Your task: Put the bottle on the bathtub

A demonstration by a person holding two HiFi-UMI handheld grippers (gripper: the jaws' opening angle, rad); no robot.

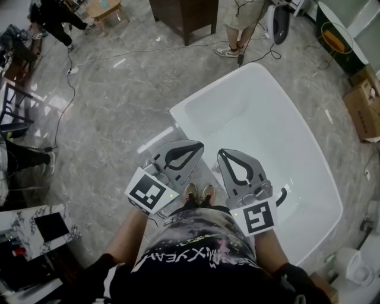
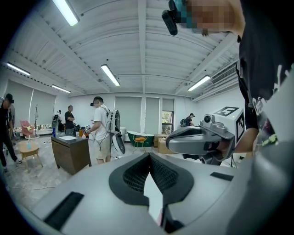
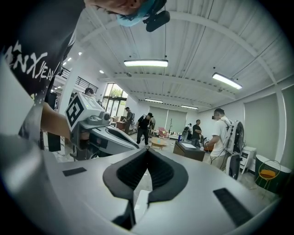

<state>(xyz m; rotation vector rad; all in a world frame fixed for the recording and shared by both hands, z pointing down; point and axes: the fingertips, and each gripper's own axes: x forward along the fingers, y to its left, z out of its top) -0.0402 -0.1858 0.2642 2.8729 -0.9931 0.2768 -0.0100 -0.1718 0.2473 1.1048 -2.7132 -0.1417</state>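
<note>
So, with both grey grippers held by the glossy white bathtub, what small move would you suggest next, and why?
Probably open the right gripper and turn to look for the bottle. It and the left gripper are both shut and empty beside the glossy white bathtub, and no bottle shows near it.

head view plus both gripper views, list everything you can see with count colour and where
bathtub: one, white, on the floor just ahead of the person
floor: grey marble tiles
cabinet: one, dark brown, beyond the bathtub
cardboard box: one, brown, right edge of the head view
cables: a few, black, trailing over the floor at left
bystanders: several, standing around the room
bottle: none visible in any view
shoes: one pair, tan, beside the bathtub's near corner
left gripper: one, grey, jaws shut, empty
right gripper: one, grey, jaws shut, empty
</note>
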